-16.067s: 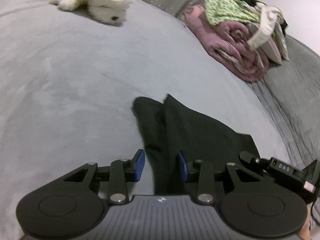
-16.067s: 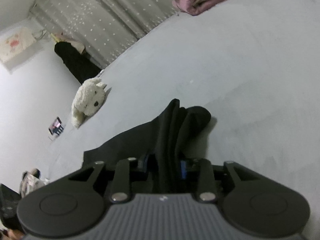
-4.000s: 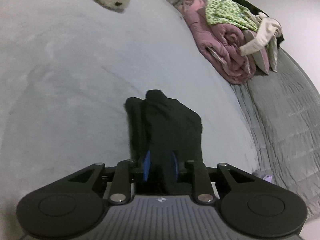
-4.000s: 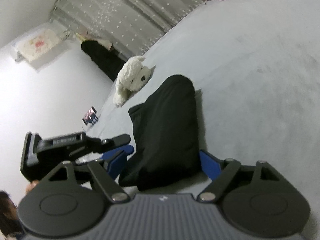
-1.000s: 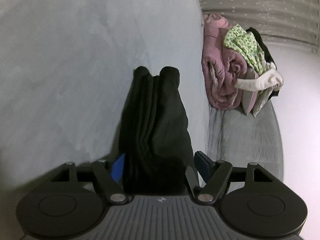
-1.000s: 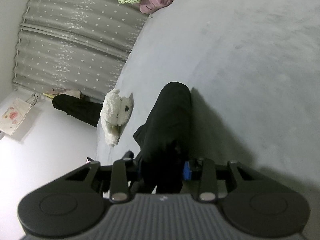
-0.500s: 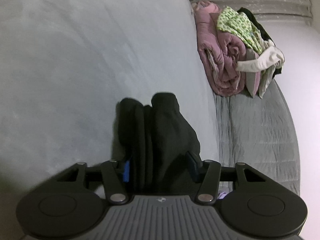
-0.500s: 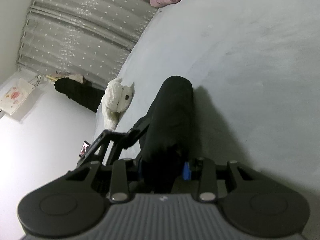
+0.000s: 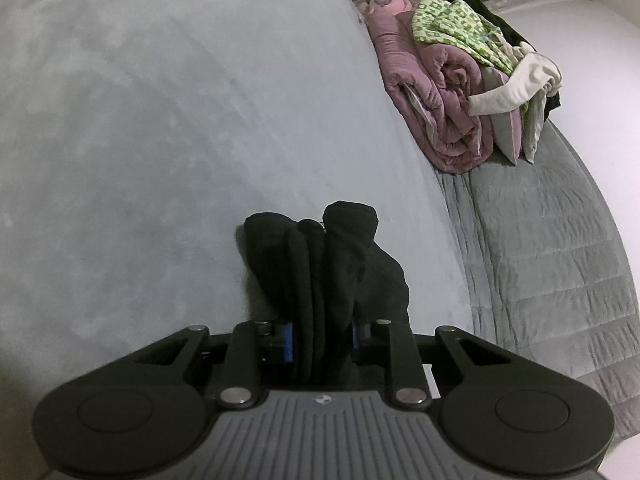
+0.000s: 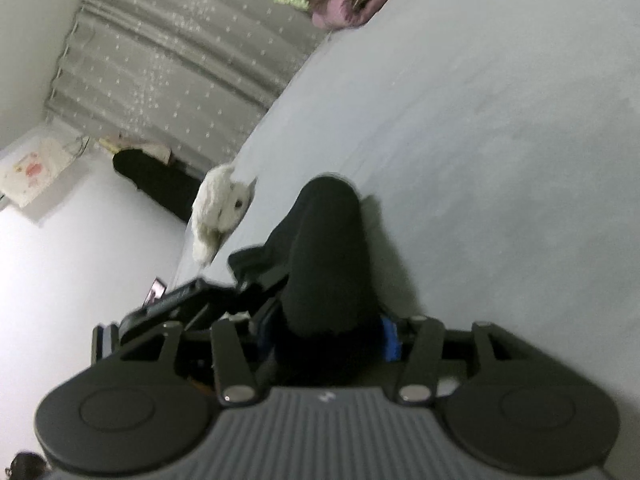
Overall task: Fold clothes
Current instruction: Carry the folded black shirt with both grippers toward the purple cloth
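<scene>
A folded black garment (image 9: 328, 264) lies on the grey bed cover (image 9: 160, 140), its thick layered end toward me. My left gripper (image 9: 322, 338) is closing, and its blue pads (image 9: 286, 342) press on the near end of the bundle. In the right wrist view the same black garment (image 10: 328, 248) sits between the jaws of my right gripper (image 10: 326, 338). Those jaws are opening, and the blue pad (image 10: 390, 338) stands just off the cloth. The left gripper's black body (image 10: 180, 304) shows at the garment's left side.
A rolled pink quilt with green patterned and white clothes (image 9: 448, 92) is piled at the far right. A grey quilted blanket (image 9: 560, 260) lies to the right. A white plush toy (image 10: 220, 208) rests near the bed's far edge, before a dotted curtain (image 10: 180, 52).
The left jaws have gone from wide apart to pressing on the black garment. The right jaws have spread off it. The left gripper's body has come into the right wrist view.
</scene>
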A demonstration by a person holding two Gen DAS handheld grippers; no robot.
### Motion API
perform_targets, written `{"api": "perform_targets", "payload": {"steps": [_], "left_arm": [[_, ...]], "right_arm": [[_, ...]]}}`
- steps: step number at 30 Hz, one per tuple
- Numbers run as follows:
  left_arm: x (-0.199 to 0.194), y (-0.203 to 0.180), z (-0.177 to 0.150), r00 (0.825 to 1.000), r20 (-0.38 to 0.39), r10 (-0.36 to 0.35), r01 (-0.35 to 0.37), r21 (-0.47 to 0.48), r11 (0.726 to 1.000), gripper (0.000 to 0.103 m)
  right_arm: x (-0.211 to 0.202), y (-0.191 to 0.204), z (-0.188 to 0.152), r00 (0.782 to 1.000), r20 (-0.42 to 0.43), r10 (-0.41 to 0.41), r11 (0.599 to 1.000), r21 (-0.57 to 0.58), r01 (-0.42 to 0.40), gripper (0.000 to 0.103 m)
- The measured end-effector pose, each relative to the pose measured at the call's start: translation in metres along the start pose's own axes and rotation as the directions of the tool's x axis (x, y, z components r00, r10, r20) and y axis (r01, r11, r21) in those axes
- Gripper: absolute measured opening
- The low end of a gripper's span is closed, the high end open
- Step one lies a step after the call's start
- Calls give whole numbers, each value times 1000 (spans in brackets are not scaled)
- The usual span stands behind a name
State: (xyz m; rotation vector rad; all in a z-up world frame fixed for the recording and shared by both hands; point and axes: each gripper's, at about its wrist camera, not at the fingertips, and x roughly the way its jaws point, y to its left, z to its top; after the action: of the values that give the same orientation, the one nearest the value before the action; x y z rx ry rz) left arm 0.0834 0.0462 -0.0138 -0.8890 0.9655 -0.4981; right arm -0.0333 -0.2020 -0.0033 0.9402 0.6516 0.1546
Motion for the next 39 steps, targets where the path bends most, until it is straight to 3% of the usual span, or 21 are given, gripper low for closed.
{"api": "perform_targets", "payload": {"steps": [3,8,10,12,19,28,32,36,39], "left_arm": [[-1,-3,-2,1000,11,3,-4,25,1000,21],[-2,-10,0,1000,22,-5,4,54,999,19],[-2,-12,-1,1000,25,-9,7,66,998,19],[-1,-10,0,1000,19,-7,6,66,998,19],[1,-6,2,1000,3,-10,10,53,999,19],[0,-3,2,1000,-7,-15,15,42,999,20],[-1,0,2,1000,-12,-24,24,24,999,20],[-2,-2,2,999,-10,-31,32,23,999,19],[-7,-4,3,999,2,-55,55,28,998,19]], "right_arm": [[2,-6,5,999,-14,34,999,18,-34,45],[4,-4,10,998,-44,55,997,-59,-57,38],[5,-8,12,996,-65,60,996,-58,-64,40],[7,-11,14,994,-86,65,996,-56,-70,49],[30,-6,38,981,-179,70,985,-143,-97,50],[61,-10,81,944,-308,121,972,-156,-176,50],[61,-10,83,941,-317,117,955,-224,-194,40],[52,-7,79,956,-275,99,953,-251,-171,27],[43,5,78,965,-247,84,941,-299,-159,25]]}}
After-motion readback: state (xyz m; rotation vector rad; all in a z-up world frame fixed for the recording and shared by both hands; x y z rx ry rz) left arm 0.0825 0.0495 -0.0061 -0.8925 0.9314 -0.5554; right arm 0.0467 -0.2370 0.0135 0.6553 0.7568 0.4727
